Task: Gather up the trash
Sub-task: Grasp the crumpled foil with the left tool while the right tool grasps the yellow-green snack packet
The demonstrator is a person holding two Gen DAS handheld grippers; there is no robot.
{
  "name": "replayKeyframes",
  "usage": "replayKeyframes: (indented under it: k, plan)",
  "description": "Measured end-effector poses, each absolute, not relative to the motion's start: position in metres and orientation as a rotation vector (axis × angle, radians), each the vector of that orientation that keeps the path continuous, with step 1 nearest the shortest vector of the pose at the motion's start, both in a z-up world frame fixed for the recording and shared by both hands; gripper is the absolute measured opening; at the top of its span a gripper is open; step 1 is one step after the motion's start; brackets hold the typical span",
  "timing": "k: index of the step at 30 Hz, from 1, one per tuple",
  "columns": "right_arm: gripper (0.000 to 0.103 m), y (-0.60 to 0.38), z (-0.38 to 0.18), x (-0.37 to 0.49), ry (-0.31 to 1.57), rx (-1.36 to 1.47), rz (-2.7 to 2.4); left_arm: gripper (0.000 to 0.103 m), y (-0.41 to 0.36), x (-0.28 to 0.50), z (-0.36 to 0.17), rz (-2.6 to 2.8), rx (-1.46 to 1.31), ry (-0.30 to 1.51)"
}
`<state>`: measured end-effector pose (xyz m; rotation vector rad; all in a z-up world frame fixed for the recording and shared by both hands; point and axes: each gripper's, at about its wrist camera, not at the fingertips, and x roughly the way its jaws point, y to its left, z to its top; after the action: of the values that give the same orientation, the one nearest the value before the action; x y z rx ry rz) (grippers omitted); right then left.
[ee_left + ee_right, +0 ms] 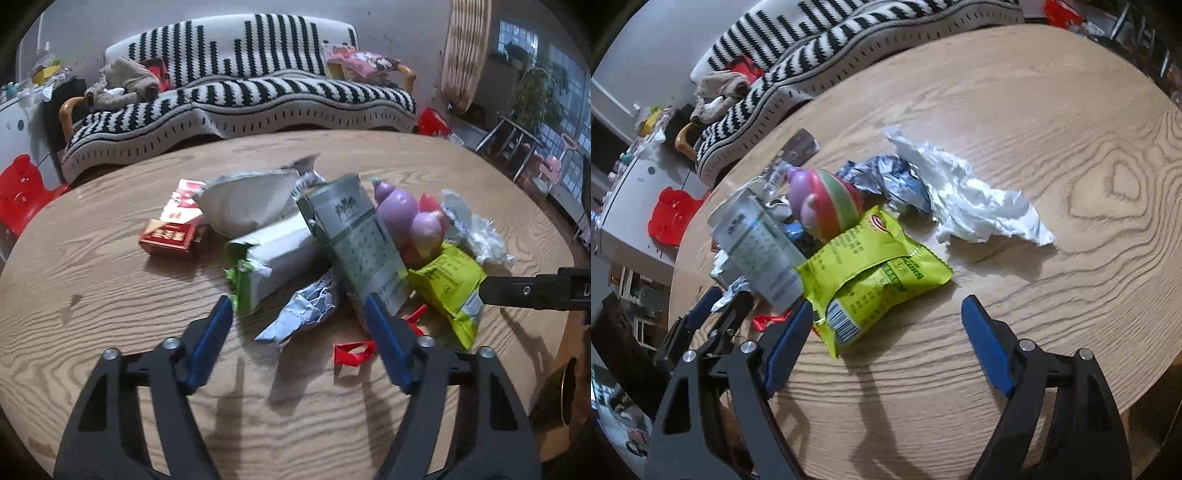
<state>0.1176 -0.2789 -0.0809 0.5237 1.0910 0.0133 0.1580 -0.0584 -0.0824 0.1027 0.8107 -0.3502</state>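
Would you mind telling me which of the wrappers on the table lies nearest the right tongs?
The yellow-green snack bag with the barcode: it lies right at the open right tongs, whereas the crumpled white paper and blue-silver wrapper lie farther back.

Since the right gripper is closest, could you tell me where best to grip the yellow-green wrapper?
Grip the yellow-green wrapper at its near crimped end, by the barcode. That end sticks out toward the open right gripper, over bare table; its far end is tucked against the toy.
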Motion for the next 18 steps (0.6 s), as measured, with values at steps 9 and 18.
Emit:
replayKeyframes:
  k: [9, 18]
  plan:
    - [0.064, -0.269, -0.089, 0.141, 1.057, 0.55, 0.022, 0.019, -0.07, 0.168, -0.085, -0.405, 0.093, 0.825]
    - [0.029, -0.261, -0.062, 0.124, 1.014, 0.492, 0.104, 0.017, -0.056, 0.138, -0.058, -0.401, 0.09, 0.826]
